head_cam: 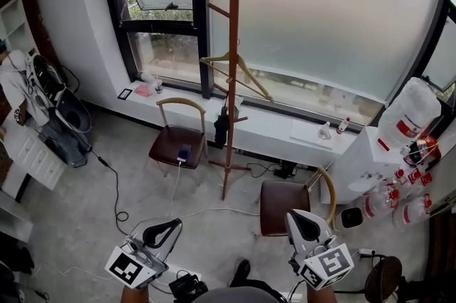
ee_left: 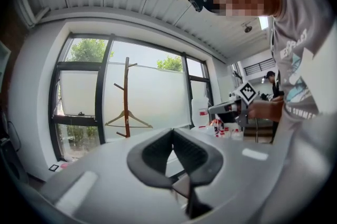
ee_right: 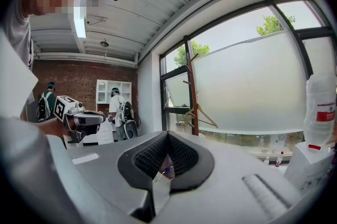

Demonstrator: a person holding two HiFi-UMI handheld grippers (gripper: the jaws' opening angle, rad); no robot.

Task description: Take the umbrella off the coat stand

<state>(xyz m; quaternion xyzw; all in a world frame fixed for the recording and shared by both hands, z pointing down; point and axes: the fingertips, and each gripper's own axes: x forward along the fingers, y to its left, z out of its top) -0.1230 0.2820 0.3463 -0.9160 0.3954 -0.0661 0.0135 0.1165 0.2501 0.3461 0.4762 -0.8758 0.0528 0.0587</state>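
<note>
I hold both grippers low and close to my body, side by side and well apart, each pointing almost level toward the window wall. The left gripper (head_cam: 168, 226) sits at the lower left of the head view with its marker cube nearest me; its jaws are closed tip to tip with nothing between them. The right gripper (head_cam: 305, 222) sits at the lower right in the same pose, its jaws also together and empty. In the left gripper view I can see the hand (ee_left: 265, 109) that carries the right one, raised at about the same level. The umbrella (head_cam: 221, 127), dark and folded, hangs low on the left side of the coat stand (head_cam: 232, 45), well ahead of both grippers, above the floor and between two chairs.
</note>
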